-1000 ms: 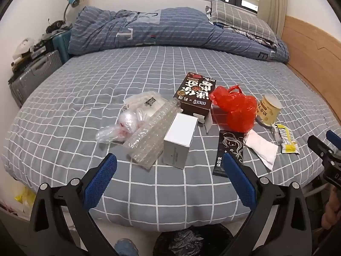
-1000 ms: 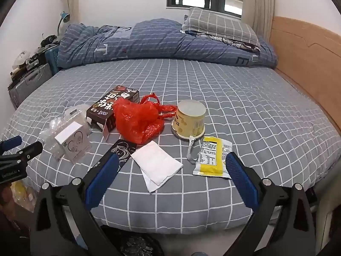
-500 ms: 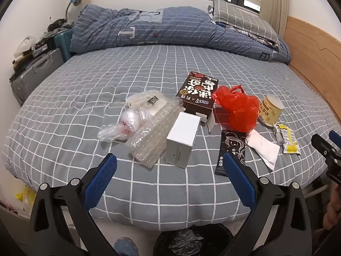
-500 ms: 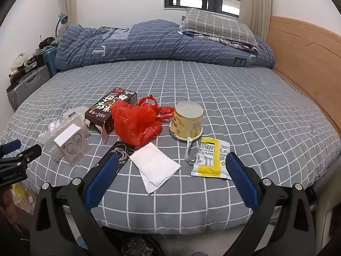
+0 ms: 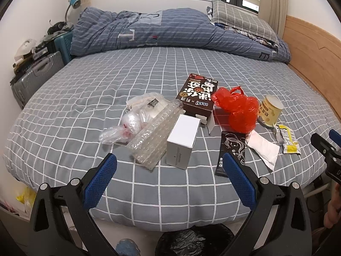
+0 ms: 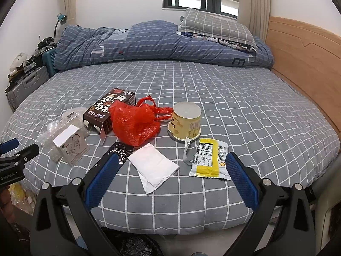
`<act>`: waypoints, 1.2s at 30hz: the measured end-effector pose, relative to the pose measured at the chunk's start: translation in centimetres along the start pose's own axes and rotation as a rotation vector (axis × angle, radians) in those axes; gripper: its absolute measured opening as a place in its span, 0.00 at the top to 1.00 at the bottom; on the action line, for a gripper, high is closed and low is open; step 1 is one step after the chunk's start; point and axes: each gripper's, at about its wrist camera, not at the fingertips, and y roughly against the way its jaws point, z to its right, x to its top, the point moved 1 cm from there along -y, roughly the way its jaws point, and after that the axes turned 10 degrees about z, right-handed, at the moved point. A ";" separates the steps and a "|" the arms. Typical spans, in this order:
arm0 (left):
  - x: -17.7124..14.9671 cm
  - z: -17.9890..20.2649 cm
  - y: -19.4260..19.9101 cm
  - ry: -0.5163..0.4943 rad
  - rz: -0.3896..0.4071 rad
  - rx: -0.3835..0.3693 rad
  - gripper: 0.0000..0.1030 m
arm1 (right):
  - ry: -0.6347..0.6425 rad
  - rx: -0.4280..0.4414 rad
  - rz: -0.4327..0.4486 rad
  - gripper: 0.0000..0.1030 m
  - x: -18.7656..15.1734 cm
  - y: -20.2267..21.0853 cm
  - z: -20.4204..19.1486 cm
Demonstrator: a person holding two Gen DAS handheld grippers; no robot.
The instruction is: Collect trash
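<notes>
Trash lies on the grey checked bed [image 5: 85,111]: a white box [image 5: 183,140], bubble wrap [image 5: 153,134], clear plastic bags [image 5: 127,125], a dark brown carton [image 5: 198,95], a red plastic bag [image 5: 236,108], a yellow cup [image 6: 186,120], a yellow snack wrapper [image 6: 210,159], a white tissue [image 6: 154,167] and a black sachet [image 5: 231,151]. My left gripper [image 5: 168,175] is open and empty above the bed's near edge, just short of the white box. My right gripper [image 6: 170,175] is open and empty above the tissue and wrapper.
A bin with a black liner [image 5: 191,243] stands on the floor below the bed's edge. A folded blue duvet [image 6: 149,42] and a pillow [image 6: 215,27] lie at the back. A wooden headboard [image 6: 302,59] runs along the right. Suitcases [image 5: 36,76] stand at the left.
Both grippers have risen and drawn back slightly, so the trash sits a little lower in both views. Both stay open and empty.
</notes>
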 end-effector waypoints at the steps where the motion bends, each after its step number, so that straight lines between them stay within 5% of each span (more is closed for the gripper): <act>1: 0.0 0.0 0.0 0.002 0.001 -0.001 0.06 | -0.001 0.001 0.000 0.07 0.0 0.0 0.1; 36: 0.0 -0.3 -0.5 0.003 -0.018 0.006 0.06 | -0.021 -0.017 -0.002 0.07 -0.2 -0.1 0.0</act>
